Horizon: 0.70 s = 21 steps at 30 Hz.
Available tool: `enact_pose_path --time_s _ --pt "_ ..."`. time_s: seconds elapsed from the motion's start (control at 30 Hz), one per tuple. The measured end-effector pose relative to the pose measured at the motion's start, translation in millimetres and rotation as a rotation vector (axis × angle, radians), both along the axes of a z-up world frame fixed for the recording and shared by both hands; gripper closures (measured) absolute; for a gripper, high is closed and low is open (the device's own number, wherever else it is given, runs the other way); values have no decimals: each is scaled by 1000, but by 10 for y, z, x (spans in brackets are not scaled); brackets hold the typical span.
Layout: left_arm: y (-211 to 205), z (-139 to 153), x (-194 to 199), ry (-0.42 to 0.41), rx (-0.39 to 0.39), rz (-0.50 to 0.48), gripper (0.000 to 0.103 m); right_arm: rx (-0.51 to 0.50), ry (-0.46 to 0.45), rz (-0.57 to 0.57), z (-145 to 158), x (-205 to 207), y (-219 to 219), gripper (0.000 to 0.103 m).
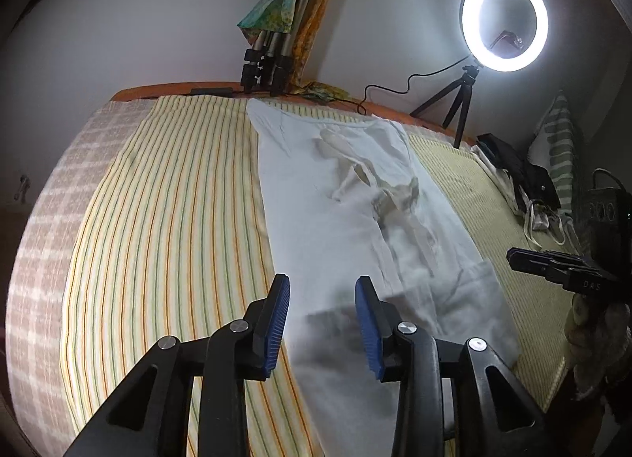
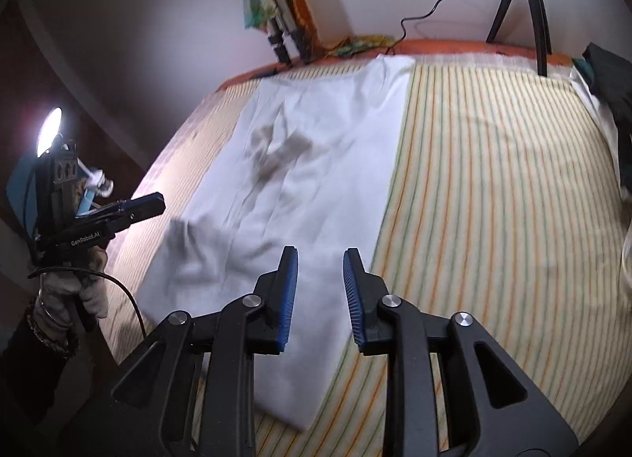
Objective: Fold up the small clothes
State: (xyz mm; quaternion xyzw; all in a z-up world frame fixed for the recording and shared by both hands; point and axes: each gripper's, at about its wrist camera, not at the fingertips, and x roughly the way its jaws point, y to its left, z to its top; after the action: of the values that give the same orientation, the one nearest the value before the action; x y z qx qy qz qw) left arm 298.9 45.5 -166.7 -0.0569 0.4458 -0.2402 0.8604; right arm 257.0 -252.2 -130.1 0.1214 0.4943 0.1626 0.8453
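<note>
A white garment (image 1: 335, 196) lies flat on the striped bed sheet (image 1: 177, 200) as a long strip running from the near edge toward the wall. A faded print shows in its middle. My left gripper (image 1: 322, 281) hovers over the garment's near end, open, with nothing between its blue pads (image 1: 278, 322). In the right wrist view the same garment (image 2: 316, 149) lies ahead, and my right gripper (image 2: 320, 253) stands open above its near right part, gripping nothing. Each gripper shows side-on in the other's view: the right gripper (image 1: 553, 265) at the right edge, the left gripper (image 2: 130, 210) at the left in a gloved hand.
A lit ring light (image 1: 505, 20) on a small tripod stands at the bed's far right corner, its cable trailing along the orange headboard (image 1: 177, 87). A folded tripod (image 1: 268, 62) draped with colourful cloth leans on the wall. Dark and white clothes (image 1: 521, 176) and a striped pillow (image 1: 561, 141) lie at the right.
</note>
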Motion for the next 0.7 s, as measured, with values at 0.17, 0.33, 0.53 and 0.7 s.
enact_pose_path --time_s 0.17,0.33,0.53,0.7 --pt "-102 -31 546 7 20 19 65 19 1 -39 -115 630 -221 78" --pt "-164 -129 968 18 29 45 65 48 2 -34 -244 1192 -243 78" --pt "-152 -300 1267 43 29 91 65 5 31 -52 -469 1811 -190 85" --pt "-165 -395 1443 57 45 110 64 -31 43 -51 -606 2199 -117 85"
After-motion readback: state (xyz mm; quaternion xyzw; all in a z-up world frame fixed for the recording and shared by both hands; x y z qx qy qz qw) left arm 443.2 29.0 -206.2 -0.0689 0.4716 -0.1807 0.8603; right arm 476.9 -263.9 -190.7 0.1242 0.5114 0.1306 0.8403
